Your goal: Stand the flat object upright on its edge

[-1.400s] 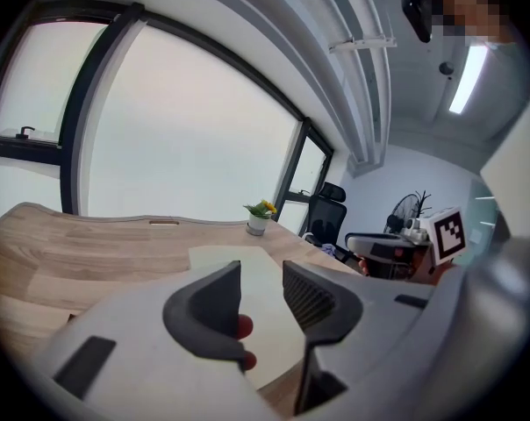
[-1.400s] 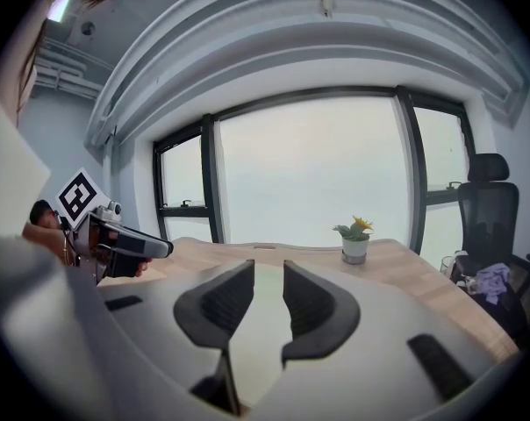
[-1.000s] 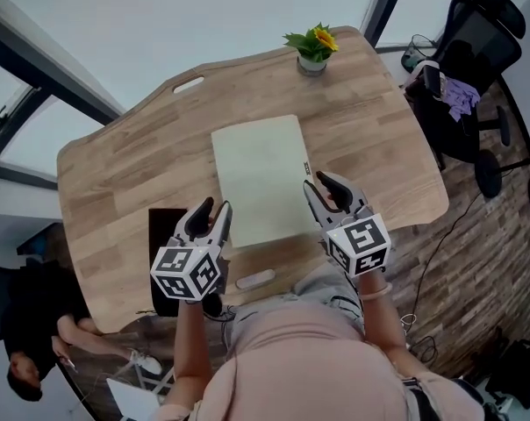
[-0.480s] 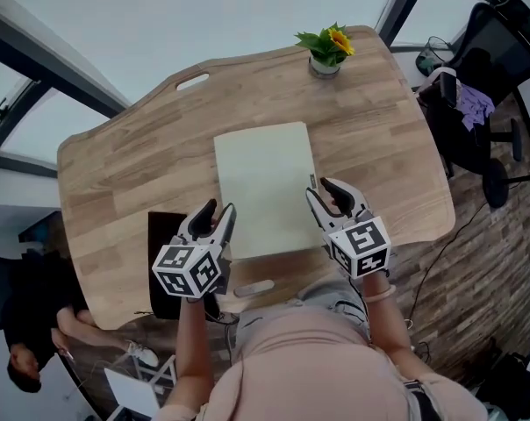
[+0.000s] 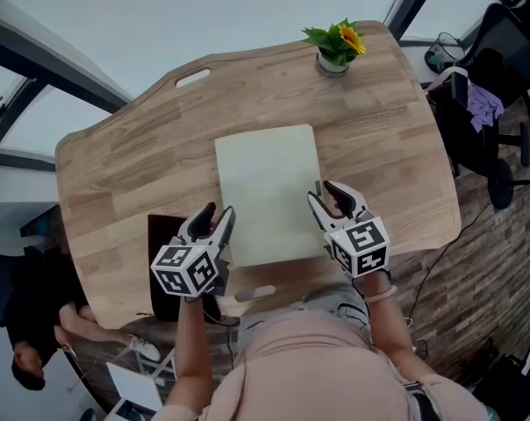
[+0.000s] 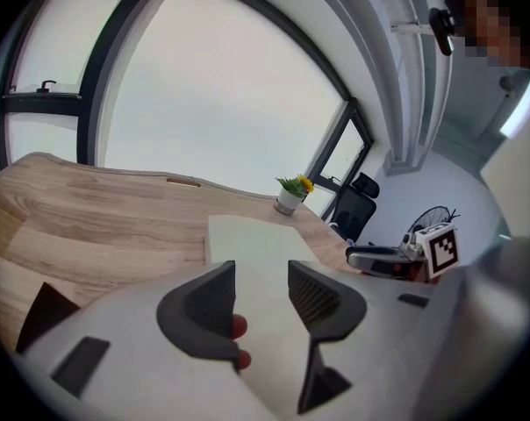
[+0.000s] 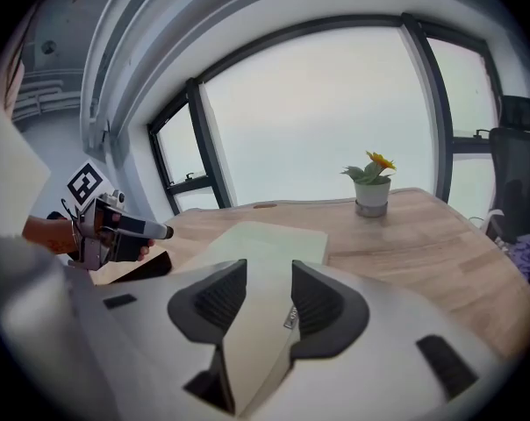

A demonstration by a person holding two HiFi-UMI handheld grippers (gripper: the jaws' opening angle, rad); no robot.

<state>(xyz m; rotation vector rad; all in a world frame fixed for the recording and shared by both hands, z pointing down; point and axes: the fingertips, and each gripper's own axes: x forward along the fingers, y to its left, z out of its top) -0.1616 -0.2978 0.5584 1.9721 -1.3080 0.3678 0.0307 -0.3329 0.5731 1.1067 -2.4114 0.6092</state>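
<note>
The flat object (image 5: 268, 191), a pale cream-green panel, lies flat on its broad face at the centre of the head view, with its long sides running up the frame. No edge of it is lifted, so I judge the standing-up not yet begun: gripping, tipping it onto an edge and steadying it all remain.

The left hand-held gripper (image 5: 218, 210) sits at the panel's lower left corner and the right hand-held gripper (image 5: 324, 193) just beside its right edge, low in the frame. Both are released. Their jaws have just been opening and stand apart in both gripper views, with no pad pressing on anything. The panel shows through each gap, but I cannot tell whether an edge sits between the jaws or only beyond them. That reads to me as lining up for a two-sided grasp.

The table (image 5: 142, 174) is light wood with curved edges and a slot cut near its far rim, and it is mostly bare round the panel. A small potted flower (image 5: 335, 49) stands well apart at the upper right. A dark rectangular patch (image 5: 164, 261) shows at the lower left beside the left hand-held gripper; what it is I cannot tell.

Pale window glass in dark frames fills the upper left. A black office chair (image 5: 502, 51) stands at the right edge on wood-patterned flooring (image 5: 502, 261), and another person (image 5: 28, 323) in dark clothes is at the lower left.
</note>
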